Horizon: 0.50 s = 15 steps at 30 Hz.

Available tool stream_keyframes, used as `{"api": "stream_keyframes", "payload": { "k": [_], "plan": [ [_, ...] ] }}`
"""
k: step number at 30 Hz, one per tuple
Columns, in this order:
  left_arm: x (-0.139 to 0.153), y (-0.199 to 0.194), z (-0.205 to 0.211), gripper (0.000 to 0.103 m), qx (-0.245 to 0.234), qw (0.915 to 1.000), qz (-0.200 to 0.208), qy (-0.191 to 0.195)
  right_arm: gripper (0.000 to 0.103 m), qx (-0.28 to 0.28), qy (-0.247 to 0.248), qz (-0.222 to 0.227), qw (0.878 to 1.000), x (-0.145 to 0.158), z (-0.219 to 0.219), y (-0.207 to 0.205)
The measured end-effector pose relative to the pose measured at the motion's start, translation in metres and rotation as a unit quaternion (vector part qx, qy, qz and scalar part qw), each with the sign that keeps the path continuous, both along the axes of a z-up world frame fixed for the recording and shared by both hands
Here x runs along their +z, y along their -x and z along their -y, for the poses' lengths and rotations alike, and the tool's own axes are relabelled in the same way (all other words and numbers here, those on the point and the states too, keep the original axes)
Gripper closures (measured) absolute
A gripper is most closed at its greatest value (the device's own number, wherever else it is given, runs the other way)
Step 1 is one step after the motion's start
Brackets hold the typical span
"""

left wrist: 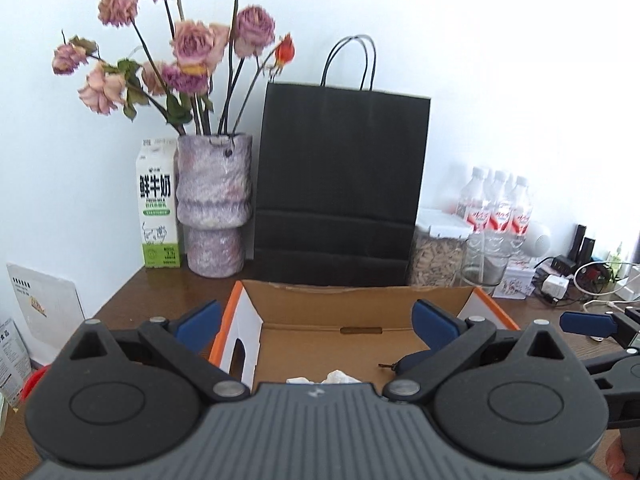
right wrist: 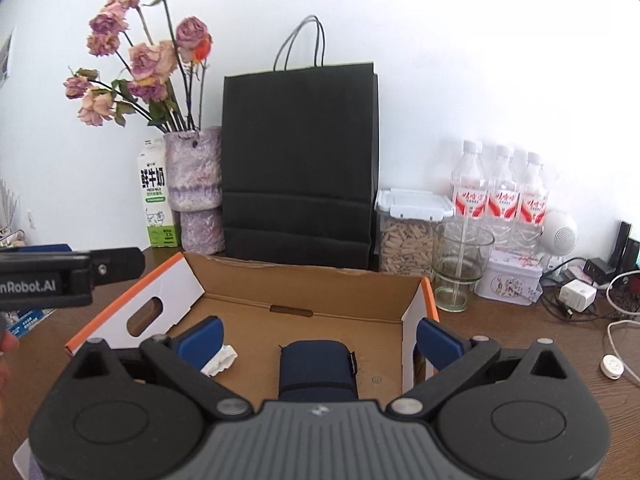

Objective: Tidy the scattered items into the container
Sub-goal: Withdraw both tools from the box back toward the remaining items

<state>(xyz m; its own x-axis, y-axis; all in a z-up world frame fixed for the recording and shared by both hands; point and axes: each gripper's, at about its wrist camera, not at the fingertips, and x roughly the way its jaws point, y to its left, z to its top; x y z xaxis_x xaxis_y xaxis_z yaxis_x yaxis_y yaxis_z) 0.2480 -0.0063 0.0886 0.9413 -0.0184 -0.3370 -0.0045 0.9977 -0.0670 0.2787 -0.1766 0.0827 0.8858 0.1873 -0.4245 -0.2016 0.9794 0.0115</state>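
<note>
The left gripper hangs over the near side of the cardboard box, its blue pads spread wide with nothing between them. Inside the box lie crumpled white paper and a dark blue pouch. Behind the box stands a black paper bag, with a vase of dried roses and a milk carton to the bag's left.
</note>
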Motion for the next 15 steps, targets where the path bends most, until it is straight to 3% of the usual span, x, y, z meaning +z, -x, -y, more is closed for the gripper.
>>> {"api": "stream_keyframes", "payload": {
  "k": [6,15],
  "plan": [
    [0.008,0.041,0.003,0.0,-0.005,0.9989,0.045,0.009,0.0,0.004,0.008,0.023,1.0,0.009,-0.001,0.037],
    [-0.009,0.11,-0.007,0.0,-0.006,0.9977,0.067,0.011,0.0,-0.006,0.01,0.048,0.999,0.001,0.012,0.113]
  ]
}}
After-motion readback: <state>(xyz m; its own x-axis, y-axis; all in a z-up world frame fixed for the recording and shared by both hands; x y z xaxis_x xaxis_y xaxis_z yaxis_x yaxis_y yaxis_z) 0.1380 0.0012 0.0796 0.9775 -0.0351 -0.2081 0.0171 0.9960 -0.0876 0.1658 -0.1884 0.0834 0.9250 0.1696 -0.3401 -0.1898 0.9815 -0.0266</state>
